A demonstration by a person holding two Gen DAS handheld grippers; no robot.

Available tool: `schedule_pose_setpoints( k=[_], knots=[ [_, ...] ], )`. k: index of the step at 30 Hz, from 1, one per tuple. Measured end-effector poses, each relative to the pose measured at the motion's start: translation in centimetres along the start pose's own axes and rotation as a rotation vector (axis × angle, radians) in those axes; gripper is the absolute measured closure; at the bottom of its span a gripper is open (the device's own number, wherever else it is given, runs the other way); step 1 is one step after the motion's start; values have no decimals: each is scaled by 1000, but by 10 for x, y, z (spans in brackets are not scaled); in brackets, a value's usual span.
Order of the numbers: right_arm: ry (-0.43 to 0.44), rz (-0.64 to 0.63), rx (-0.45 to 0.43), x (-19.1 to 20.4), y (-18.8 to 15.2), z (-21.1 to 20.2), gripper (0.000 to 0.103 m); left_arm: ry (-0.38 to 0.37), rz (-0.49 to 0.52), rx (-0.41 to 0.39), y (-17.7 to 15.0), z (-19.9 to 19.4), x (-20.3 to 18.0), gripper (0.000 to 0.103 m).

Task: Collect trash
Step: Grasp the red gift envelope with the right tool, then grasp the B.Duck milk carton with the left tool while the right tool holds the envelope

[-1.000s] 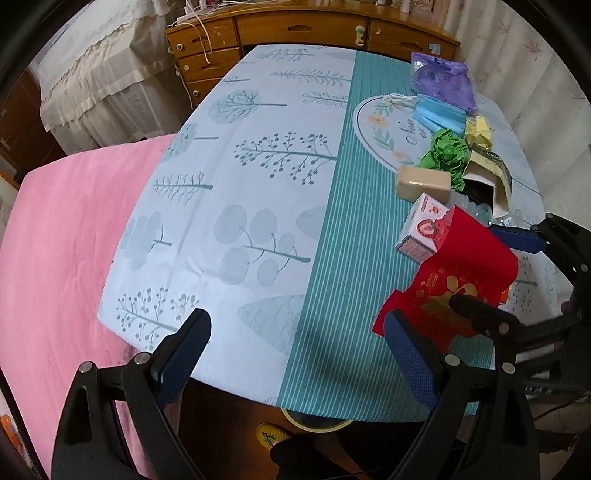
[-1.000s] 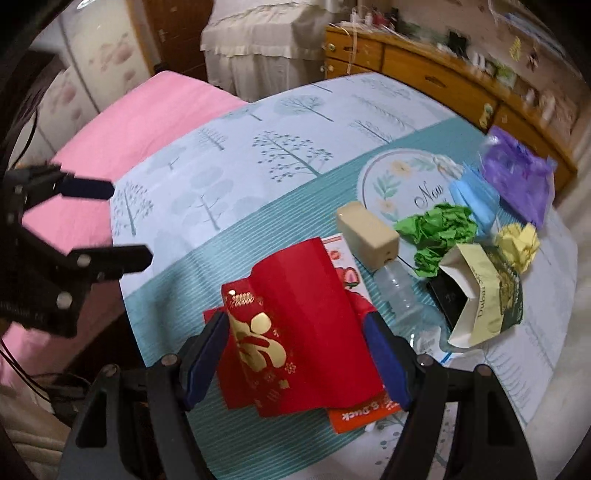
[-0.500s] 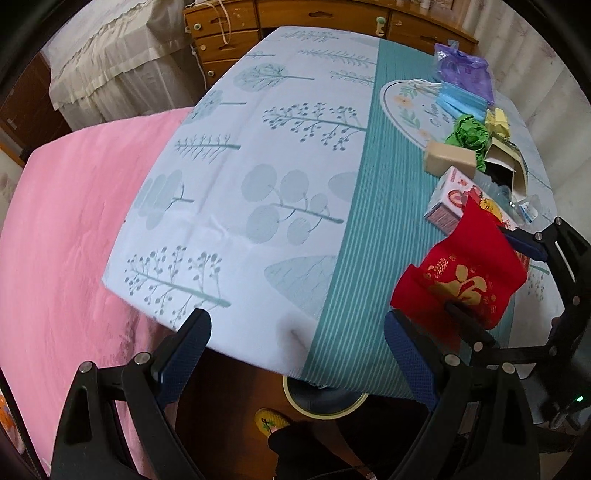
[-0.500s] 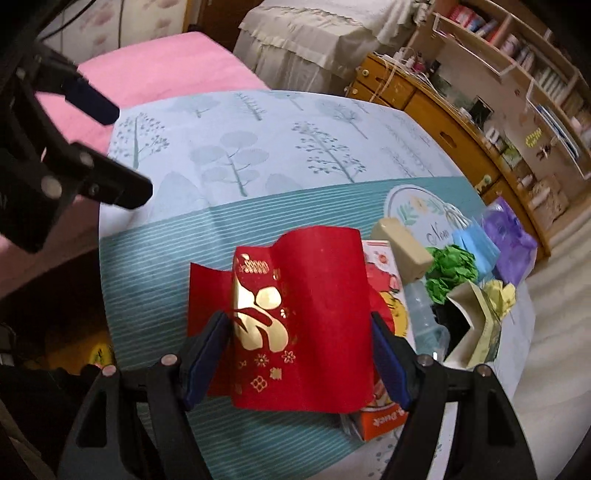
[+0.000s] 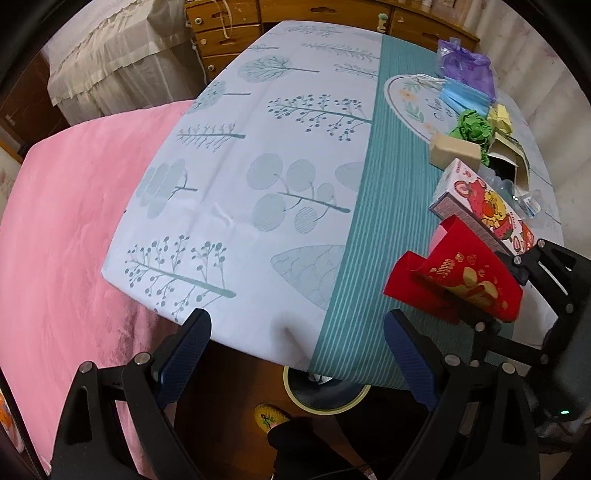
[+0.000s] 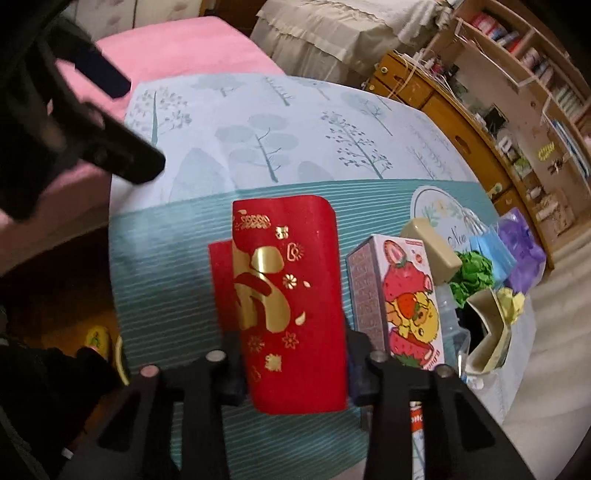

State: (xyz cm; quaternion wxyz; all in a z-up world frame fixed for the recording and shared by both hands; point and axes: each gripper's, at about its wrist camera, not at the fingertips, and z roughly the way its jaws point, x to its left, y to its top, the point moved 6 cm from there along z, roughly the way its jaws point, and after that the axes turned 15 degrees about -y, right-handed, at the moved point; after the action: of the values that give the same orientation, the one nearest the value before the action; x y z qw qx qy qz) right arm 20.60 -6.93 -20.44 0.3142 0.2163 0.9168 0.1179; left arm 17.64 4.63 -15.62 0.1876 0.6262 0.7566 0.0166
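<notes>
Red envelope (image 6: 291, 306) pinched in right hand-held gripper (image 6: 293, 363) above tablecloth (image 6: 258, 147)

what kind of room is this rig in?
Most likely a home bedroom: a pink bedspread beside the tree-print tablecloth, a wooden drawer chest behind, and cluttered shelves.

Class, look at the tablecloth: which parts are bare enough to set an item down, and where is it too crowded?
Free: the pale tree-print half of the tablecloth, from the pink bed across to the teal stripe. Crowded: the far side, where the strawberry box, tan block, green paper, face masks and purple bag cluster.
</notes>
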Motion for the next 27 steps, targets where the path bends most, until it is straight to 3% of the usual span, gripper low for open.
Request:
schedule_pose_setpoints(
  k=[5, 16, 23, 27],
  knots=[
    [30, 153, 19, -30, -3, -15, 81, -29, 50, 7, 10, 3, -17, 9],
    [43, 632, 117, -127, -40, -17, 84, -80, 280, 15, 46, 18, -82, 9],
    [46, 851, 165, -162, -80, -19, 84, -93, 549, 35, 69, 34, -128, 9],
    [52, 958, 191, -174, -102, -18, 84, -100, 732, 85, 75, 48, -154, 9]
  ],
)
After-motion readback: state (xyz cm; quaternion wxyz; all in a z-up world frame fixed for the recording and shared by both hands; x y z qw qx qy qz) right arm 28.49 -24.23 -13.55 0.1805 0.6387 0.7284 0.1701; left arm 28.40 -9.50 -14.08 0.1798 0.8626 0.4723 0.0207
